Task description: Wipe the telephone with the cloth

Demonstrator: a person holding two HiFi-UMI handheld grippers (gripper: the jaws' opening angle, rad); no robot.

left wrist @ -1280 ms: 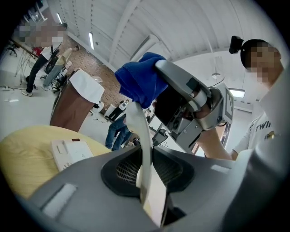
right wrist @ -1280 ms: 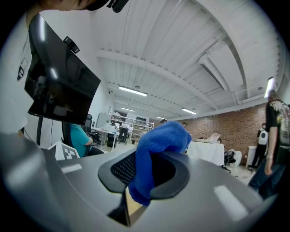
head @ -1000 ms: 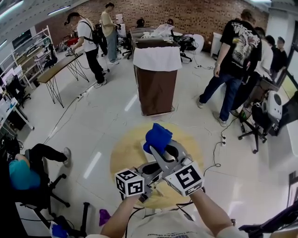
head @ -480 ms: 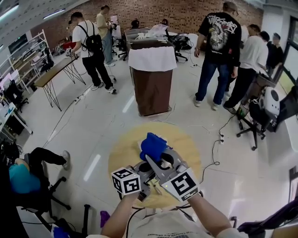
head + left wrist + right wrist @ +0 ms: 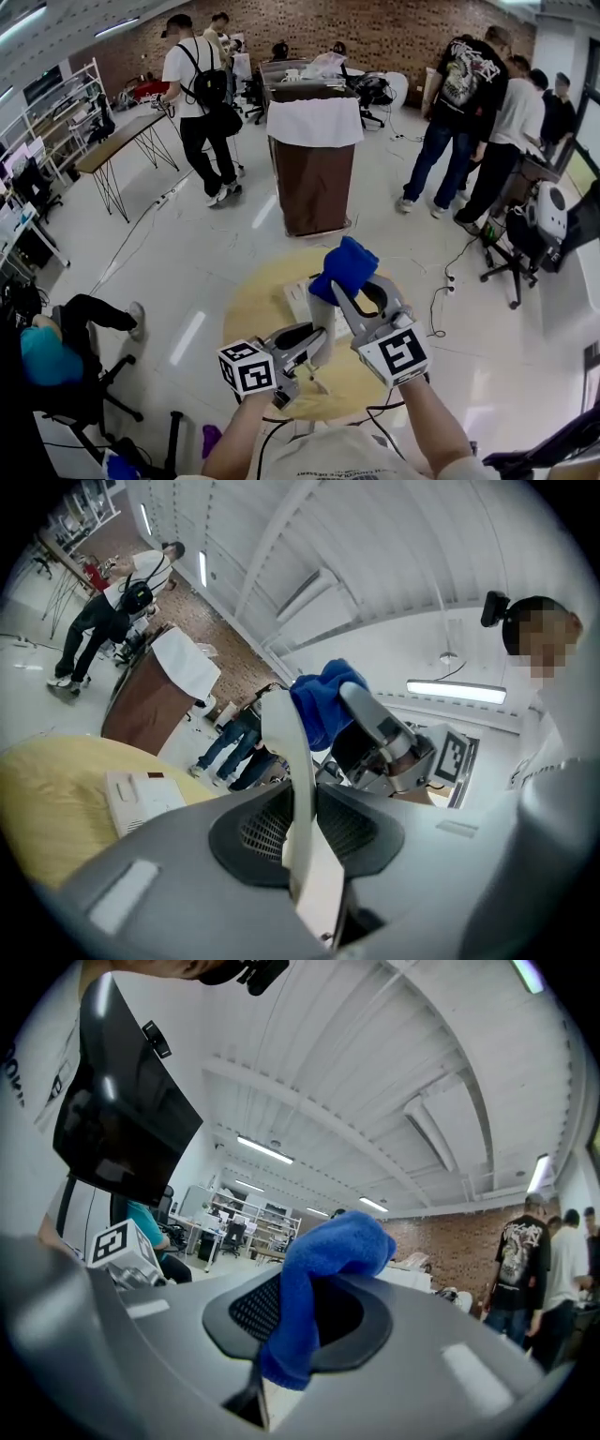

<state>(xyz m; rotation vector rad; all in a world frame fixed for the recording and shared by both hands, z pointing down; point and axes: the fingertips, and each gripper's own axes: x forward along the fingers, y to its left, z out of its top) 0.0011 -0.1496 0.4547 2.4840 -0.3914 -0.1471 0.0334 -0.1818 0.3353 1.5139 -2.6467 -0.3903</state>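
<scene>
1. Left tool [image 5: 302,841] is clamped on a white handset [image 5: 292,761], which is held raised and on edge.
2. Right tool [image 5: 286,1335] is clamped on a blue cloth [image 5: 323,1260], bunched over its tips.
3. The cloth sits at the handset's upper end. I cannot tell whether they touch.
4. The telephone base [image 5: 302,298] lies on a round yellow tabletop [image 5: 253,309], beneath both tools.

Bright overhead strip lights [image 5: 456,692]; fisheye-warped edges.
</scene>
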